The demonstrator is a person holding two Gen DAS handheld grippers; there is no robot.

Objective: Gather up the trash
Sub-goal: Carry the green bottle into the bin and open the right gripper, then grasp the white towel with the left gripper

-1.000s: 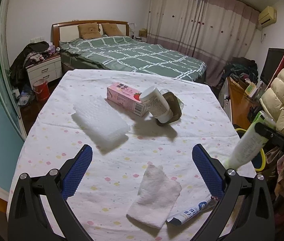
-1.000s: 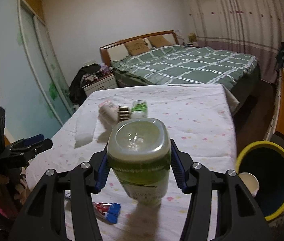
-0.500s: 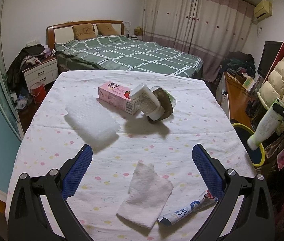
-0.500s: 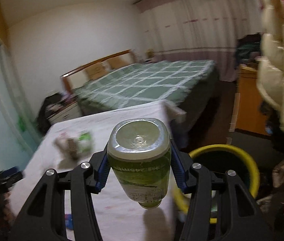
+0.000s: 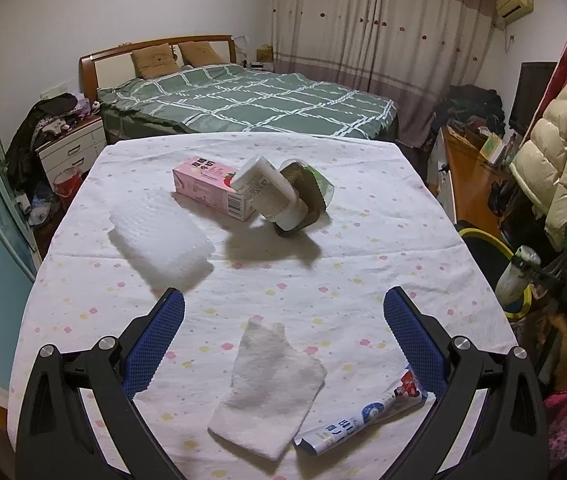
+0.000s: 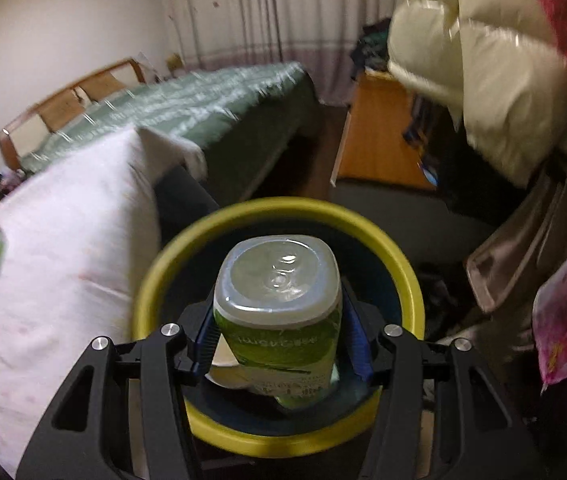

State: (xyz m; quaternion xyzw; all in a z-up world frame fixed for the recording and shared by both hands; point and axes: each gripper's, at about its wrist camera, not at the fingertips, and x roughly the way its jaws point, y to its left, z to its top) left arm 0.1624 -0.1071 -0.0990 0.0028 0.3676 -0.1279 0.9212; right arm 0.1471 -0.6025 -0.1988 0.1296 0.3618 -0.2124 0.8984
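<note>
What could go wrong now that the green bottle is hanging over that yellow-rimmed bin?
The green bottle is pinched only at its sides by the right gripper, so it could slip early. It sits near the bin's close edge, so on release it might clip the rim. The view is blurred, so aim is uncertain.

the bottle (image 6: 279, 316) has a green label and a pale clear base. the bin (image 6: 283, 436) has a yellow rim and is dark blue inside. the desk (image 5: 363, 248) cloth is white with small pink and yellow flowers. the carton (image 5: 207, 186) is pink. the bed (image 5: 251, 104) cover is green with white checks.
</note>
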